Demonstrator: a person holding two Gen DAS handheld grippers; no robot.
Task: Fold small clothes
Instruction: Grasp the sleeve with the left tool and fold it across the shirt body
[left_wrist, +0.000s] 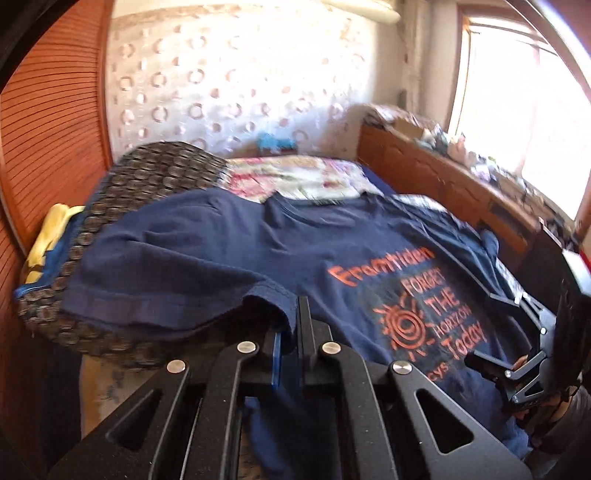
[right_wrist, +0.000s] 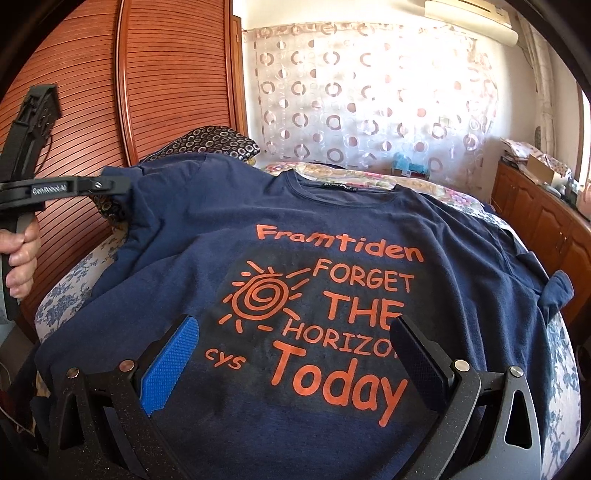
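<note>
Across the bed (right_wrist: 70, 291), spread front-up from the near edge toward the far one, lies the navy T-shirt (right_wrist: 207, 229), its orange print readable in the right wrist view. My left gripper (left_wrist: 290, 325) is pinched down on the hem of the left sleeve, which is lifted off the bed; the blue pads are nearly hidden by the bunched cloth, and that whole view is smeared with blur. My right gripper (right_wrist: 295, 354) hangs over the shirt's lower front with its fingers spread wide and nothing between them. The right sleeve runs off toward the bed's right edge and is partly folded on itself. Under the shirt I can make out a floral sheet, and at the bed's far left corner a dark cushion (right_wrist: 218, 142) with a ring pattern. Behind stand a slatted wooden wardrobe (right_wrist: 173, 74), a sheer curtain (right_wrist: 369, 92) with circles, and a wooden cabinet (right_wrist: 546, 221) whose top clutter is too washed out to identify.
</note>
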